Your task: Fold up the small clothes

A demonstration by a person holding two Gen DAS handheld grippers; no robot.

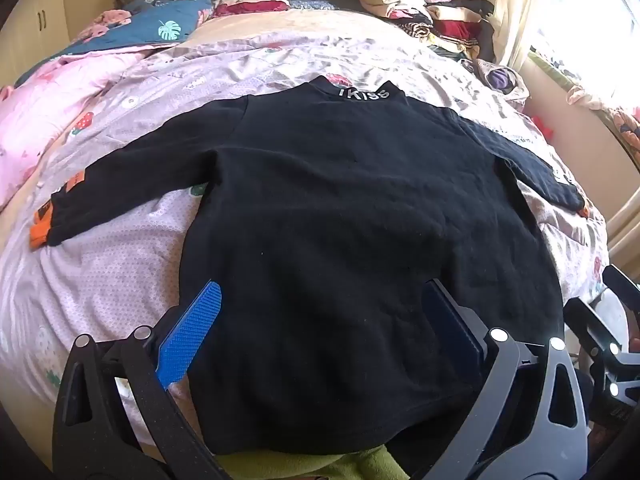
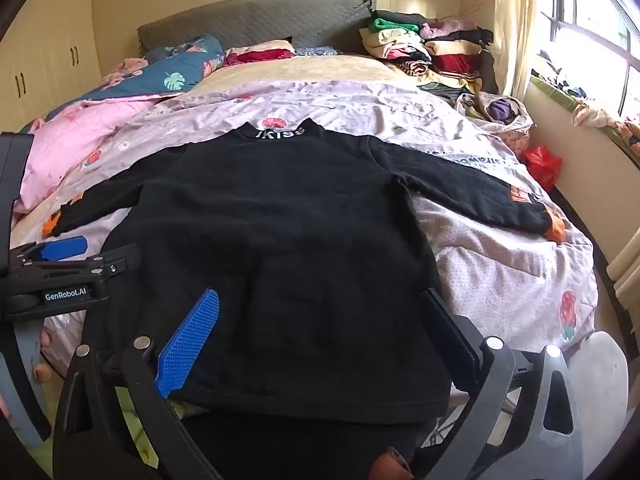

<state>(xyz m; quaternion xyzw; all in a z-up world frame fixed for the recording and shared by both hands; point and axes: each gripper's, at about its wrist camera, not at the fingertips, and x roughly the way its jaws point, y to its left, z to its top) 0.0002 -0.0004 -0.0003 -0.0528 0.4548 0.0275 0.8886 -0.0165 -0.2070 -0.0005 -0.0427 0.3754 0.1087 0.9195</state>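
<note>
The black sweater (image 1: 340,220) lies flat and fully spread on the bed (image 1: 120,272), hem at the near edge, collar pointing toward the headboard (image 2: 256,20). No fold has been made in it so far as I can see, so the work on this piece is all still to come.

At the left edge of the bed, the left sleeve (image 1: 132,184) stretches out straight, its orange cuff (image 1: 38,236) lying on the pink sheet. The left gripper (image 1: 324,332) hovers over the hem's left part, fingers spread wide and holding nothing. Beside it the right gripper (image 2: 320,336) sits over the hem's middle, likewise spread and empty. The right sleeve (image 2: 480,192) runs toward the right edge, also unfolded.

At the far right corner, by the headboard, a stack of folded clothes (image 2: 424,44) suggests other pieces are finished.

I'd guess the sleeves come in first, then the body is doubled.
</note>
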